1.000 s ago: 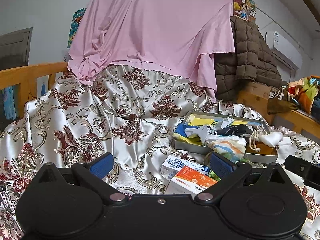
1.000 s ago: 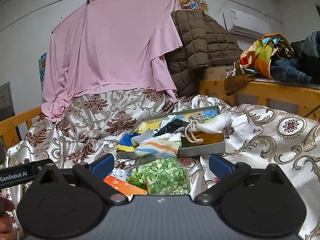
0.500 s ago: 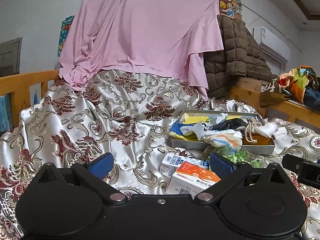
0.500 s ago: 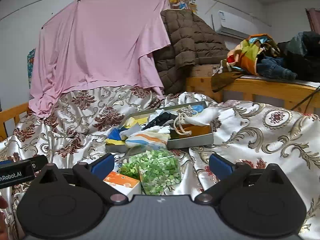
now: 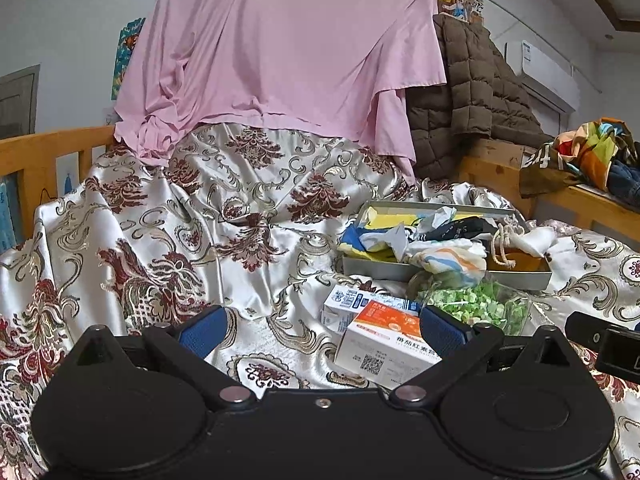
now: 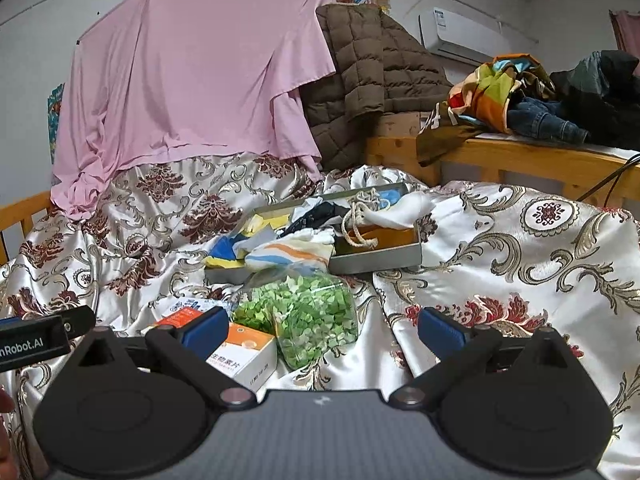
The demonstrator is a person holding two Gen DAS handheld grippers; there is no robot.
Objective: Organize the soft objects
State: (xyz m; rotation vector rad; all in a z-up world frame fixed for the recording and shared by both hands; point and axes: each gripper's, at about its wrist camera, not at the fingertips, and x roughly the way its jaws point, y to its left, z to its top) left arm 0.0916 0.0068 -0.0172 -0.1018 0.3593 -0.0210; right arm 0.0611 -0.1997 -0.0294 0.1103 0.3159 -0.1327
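Observation:
A grey tray [image 5: 376, 270] [image 6: 376, 260] on the patterned satin cloth holds a heap of soft things: yellow and blue cloths [image 5: 360, 240], a dark sock [image 5: 460, 229], a striped white cloth [image 6: 288, 254] and a rope [image 6: 356, 220]. In front of it lies a clear bag of green pieces [image 6: 308, 316] [image 5: 476, 304]. An orange-and-white box [image 5: 384, 340] [image 6: 244, 350] and a blue-and-white carton [image 5: 346, 306] lie beside the bag. My left gripper [image 5: 320, 328] is open above the cloth, the box near its right finger. My right gripper [image 6: 320, 328] is open, the bag between its fingers further off.
A pink sheet [image 5: 280, 52] hangs behind the bed, with a brown quilted jacket [image 6: 360, 80] to its right. Wooden rails [image 5: 48, 148] [image 6: 520, 156] border the bed. Colourful clothes [image 6: 520, 96] pile on the right ledge. The other gripper's body [image 5: 604, 344] shows at the left view's right edge.
Both views have shifted, so the tray, bag and boxes sit a little lower and nearer. Both grippers stay open and hold nothing.

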